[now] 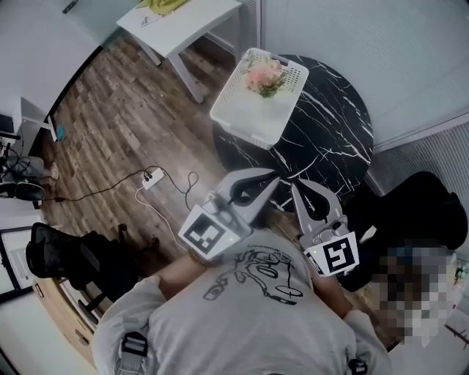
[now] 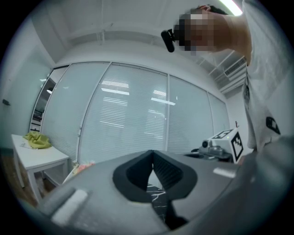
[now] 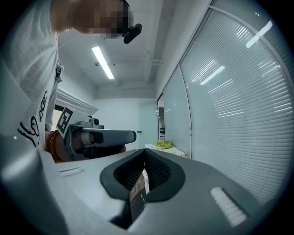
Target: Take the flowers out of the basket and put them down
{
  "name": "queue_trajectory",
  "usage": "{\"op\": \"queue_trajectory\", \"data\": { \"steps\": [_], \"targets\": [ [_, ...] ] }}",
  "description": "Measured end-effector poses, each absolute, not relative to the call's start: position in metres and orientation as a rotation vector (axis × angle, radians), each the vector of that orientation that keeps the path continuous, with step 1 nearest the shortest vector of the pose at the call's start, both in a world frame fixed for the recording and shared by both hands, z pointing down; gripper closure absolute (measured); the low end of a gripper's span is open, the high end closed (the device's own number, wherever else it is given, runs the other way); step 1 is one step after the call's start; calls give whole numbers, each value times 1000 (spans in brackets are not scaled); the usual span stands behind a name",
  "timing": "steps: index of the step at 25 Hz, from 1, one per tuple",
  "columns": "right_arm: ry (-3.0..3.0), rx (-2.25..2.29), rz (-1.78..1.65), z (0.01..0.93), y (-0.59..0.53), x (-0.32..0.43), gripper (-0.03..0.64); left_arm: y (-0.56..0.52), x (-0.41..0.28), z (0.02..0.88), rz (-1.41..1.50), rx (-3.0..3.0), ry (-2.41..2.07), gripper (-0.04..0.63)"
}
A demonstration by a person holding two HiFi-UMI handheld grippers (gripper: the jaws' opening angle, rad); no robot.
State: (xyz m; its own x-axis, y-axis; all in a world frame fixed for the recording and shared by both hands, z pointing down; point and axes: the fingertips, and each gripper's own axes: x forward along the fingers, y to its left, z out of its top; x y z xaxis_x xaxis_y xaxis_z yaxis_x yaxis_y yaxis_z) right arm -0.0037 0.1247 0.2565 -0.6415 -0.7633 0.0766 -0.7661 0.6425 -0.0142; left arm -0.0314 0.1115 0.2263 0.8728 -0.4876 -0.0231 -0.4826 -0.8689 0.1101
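A white slatted basket [image 1: 249,117] stands on the near-left part of a round black marble table [image 1: 330,124]. Pink flowers with green leaves [image 1: 265,77] lie in its far end. My left gripper [image 1: 274,178] and right gripper [image 1: 296,186] hang side by side at the table's near edge, short of the basket. Both are shut with nothing between their jaws. In the left gripper view the left gripper [image 2: 152,154] has its jaws closed, with a pink glimpse of the flowers [image 2: 82,166] low on the left. The right gripper view shows the right gripper [image 3: 144,151] closed too.
A white side table [image 1: 183,26] with a yellow-green cloth [image 1: 163,6] stands beyond the basket. A power strip with cables [image 1: 152,176] lies on the wood floor at the left. A black chair [image 1: 69,256] is at lower left. Dark bags [image 1: 418,212] sit at the right.
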Motion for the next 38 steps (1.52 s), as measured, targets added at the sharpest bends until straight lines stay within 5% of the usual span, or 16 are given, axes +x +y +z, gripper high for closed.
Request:
{"op": "queue_trajectory", "data": {
  "steps": [23,33,38],
  "targets": [
    [-2665,1356,153,310,-39,-32,549,-54,-62,260,-3,2913,-693,578],
    [-2573,1365,230,369,-108,-32,424,-112,-72,308,77,2863,-687,543],
    [-2502,1403,277,402,-138,-26,298,-137,-75,332,117,2849,-711,489]
  ]
}}
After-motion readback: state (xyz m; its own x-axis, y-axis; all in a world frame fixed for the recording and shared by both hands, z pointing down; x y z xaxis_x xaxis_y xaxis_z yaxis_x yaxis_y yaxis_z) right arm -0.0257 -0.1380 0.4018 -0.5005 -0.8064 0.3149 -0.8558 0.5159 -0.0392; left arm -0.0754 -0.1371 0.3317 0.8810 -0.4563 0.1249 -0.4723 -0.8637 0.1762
